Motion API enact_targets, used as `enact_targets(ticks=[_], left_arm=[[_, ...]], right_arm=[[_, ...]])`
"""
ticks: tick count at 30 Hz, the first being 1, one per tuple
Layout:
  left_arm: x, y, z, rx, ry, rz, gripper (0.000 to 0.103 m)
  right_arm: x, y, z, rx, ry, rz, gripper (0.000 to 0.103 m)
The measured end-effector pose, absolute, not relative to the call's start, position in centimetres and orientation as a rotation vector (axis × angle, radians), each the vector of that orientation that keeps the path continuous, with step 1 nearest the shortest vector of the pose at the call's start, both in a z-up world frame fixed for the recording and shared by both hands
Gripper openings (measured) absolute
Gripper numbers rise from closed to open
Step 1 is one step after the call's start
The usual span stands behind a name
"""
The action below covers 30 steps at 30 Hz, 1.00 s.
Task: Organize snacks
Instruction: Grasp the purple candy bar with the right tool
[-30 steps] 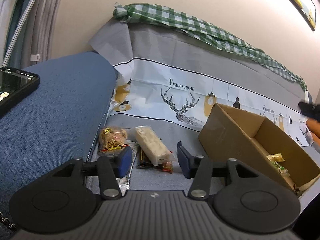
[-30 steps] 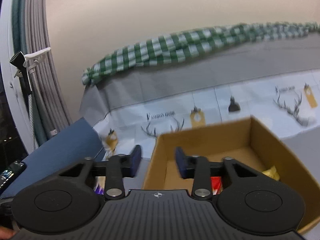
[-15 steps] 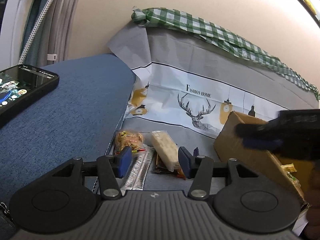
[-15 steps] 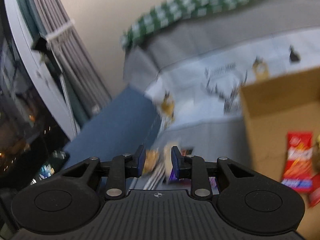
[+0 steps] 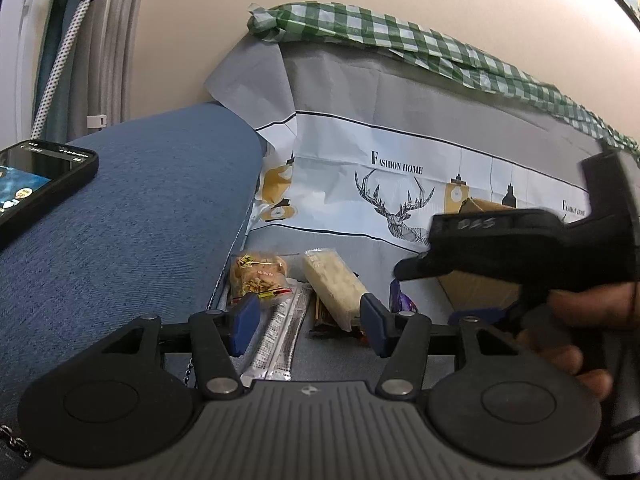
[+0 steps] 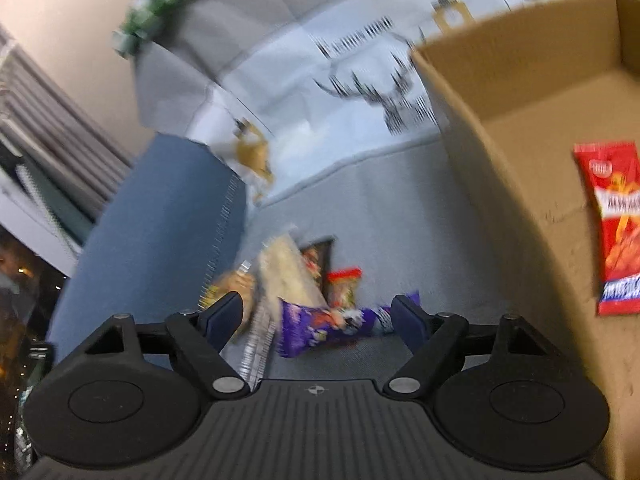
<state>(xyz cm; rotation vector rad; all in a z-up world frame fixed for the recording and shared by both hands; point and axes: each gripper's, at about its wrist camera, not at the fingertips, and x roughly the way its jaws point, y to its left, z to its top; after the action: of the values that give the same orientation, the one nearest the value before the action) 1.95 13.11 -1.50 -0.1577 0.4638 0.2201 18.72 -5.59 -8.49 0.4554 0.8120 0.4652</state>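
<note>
A big blue sofa fills the left side, and a phone lies on its arm. A grey cover with a deer picture hangs over the sofa back, and a green checked cloth lies along the top. On the seat to the right stands a brown cardboard box. A red snack bag lies inside it.

The other snacks sit in a small heap on the seat, close to the sofa arm. There is a long pale bar, a silver stick pack, a little clear bag of nuts and a purple packet. They lie touching or just beside each other.

The left gripper hangs over the heap. Its jaws are apart and opening, with nothing pressed between them. The right gripper, held in a hand, points down at the purple packet. Its jaws are opening wide, and the packet shows between them, but they do not pinch it.
</note>
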Motion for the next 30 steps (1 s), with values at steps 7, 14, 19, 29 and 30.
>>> enact_targets(ticks=[7,14,19,29,30], left_arm=[[2.4,13.0,-1.7,-0.143,0.478,0.225,0.062],[2.5,13.1,-1.7,-0.147,0.477,0.232,0.062],[2.3,13.4,-1.7,-0.158,0.476,0.235,0.062],[1.4,13.9,-1.3,-0.188,0.473,0.245,0.062],[1.3,13.9,-1.3,-0.187,0.474,0.245,0.062]], right_arm=[[20.0,-4.3,-9.7,0.414,0.878,0.420,0.080],[19.3,-2.7,-10.5,0.249,0.934,0.436,0.037],[17.9,-1.5,-11.9,0.095,0.955,0.429,0.009],[13.1,-2.0,-10.1,-0.113,0.841,0.539,0.000],[12.7,-2.0,-9.8,-0.128,0.833,0.553,0.000]])
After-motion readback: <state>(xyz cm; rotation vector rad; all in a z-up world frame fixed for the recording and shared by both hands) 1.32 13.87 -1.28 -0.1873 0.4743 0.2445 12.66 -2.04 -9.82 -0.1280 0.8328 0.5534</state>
